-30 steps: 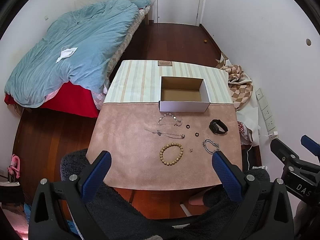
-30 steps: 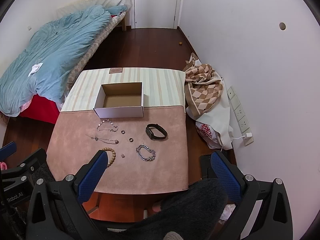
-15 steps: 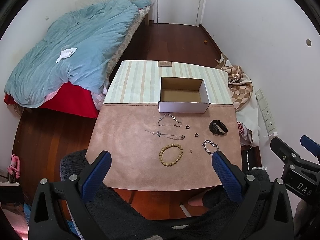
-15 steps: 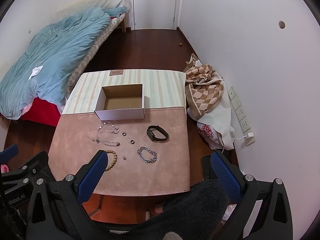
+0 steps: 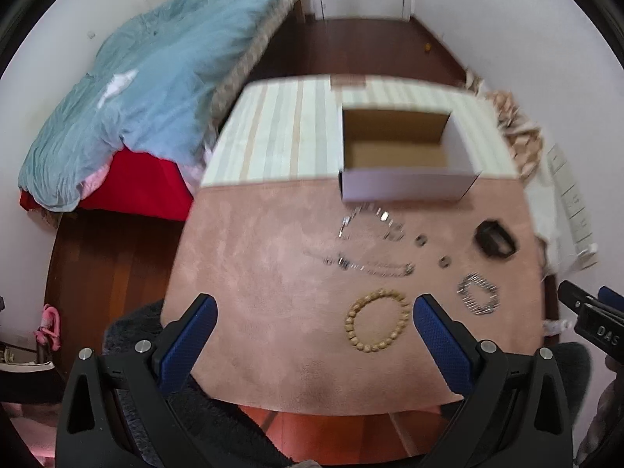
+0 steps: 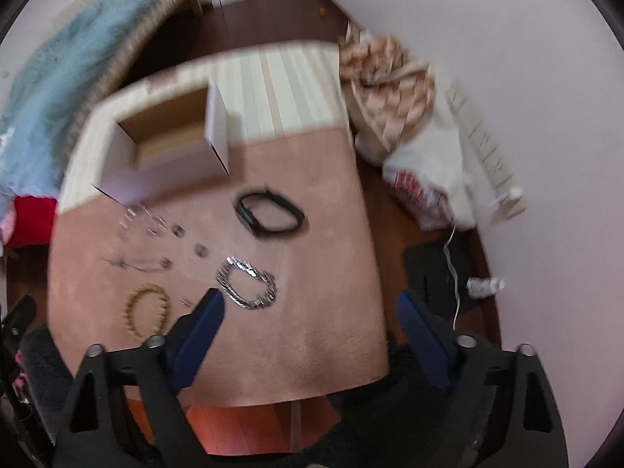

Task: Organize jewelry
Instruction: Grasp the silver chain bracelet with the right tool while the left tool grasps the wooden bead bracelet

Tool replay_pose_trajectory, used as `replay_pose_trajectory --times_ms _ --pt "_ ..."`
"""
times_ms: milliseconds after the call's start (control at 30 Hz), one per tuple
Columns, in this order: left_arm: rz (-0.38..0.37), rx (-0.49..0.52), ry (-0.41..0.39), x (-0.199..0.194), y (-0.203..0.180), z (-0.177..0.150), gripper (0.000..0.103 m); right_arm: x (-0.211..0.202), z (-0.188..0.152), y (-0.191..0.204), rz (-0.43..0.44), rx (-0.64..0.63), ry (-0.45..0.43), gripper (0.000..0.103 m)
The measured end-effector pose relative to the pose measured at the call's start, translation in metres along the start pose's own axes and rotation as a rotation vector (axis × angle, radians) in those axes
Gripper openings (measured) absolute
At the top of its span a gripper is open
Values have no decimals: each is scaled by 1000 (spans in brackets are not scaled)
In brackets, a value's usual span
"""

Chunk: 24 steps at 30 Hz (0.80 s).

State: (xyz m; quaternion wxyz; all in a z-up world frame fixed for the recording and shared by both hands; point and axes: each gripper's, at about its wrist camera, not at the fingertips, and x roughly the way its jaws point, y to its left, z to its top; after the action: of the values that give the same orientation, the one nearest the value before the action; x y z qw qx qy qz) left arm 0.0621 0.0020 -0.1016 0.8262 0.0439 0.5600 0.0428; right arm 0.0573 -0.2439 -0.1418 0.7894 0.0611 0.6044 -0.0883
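Observation:
Jewelry lies on a pink mat: a wooden bead bracelet, a silver chain bracelet, a black band, two thin necklaces, and two small rings. An open, empty white box stands behind them. My left gripper is open above the mat's near edge, left of the bead bracelet. My right gripper is open, its left finger just before the chain bracelet.
The table has a striped cloth at the back. A bed with a blue duvet stands to the left. A checked cloth and a white bag lie on the floor at the right, by the wall sockets.
Both grippers have moved forward and down towards the mat; the jewelry looks larger and blurred. The right gripper has swung left towards the chain bracelet. Both stay open.

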Motion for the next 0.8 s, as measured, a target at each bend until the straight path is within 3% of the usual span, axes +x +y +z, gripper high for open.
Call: replay_pose_trajectory --times_ms 200,300,467,533,567,600,800 --pt "24 21 123 65 -7 -9 103 84 -9 14 3 6 136 68" --pt "15 13 161 84 -6 -13 103 100 -11 21 18 23 152 66" --pt "-24 -21 200 102 1 -17 102 108 -13 39 0 -7 102 50" --pt "-45 -32 211 105 5 -18 102 105 -15 45 7 -26 69 37" --pt "-52 -34 215 107 7 -19 102 104 -15 45 8 -40 61 12" --pt "-60 -38 221 108 9 -20 102 103 -16 47 16 -47 63 6" --pt "-121 -31 264 121 14 -30 102 86 -27 39 77 -16 49 5"
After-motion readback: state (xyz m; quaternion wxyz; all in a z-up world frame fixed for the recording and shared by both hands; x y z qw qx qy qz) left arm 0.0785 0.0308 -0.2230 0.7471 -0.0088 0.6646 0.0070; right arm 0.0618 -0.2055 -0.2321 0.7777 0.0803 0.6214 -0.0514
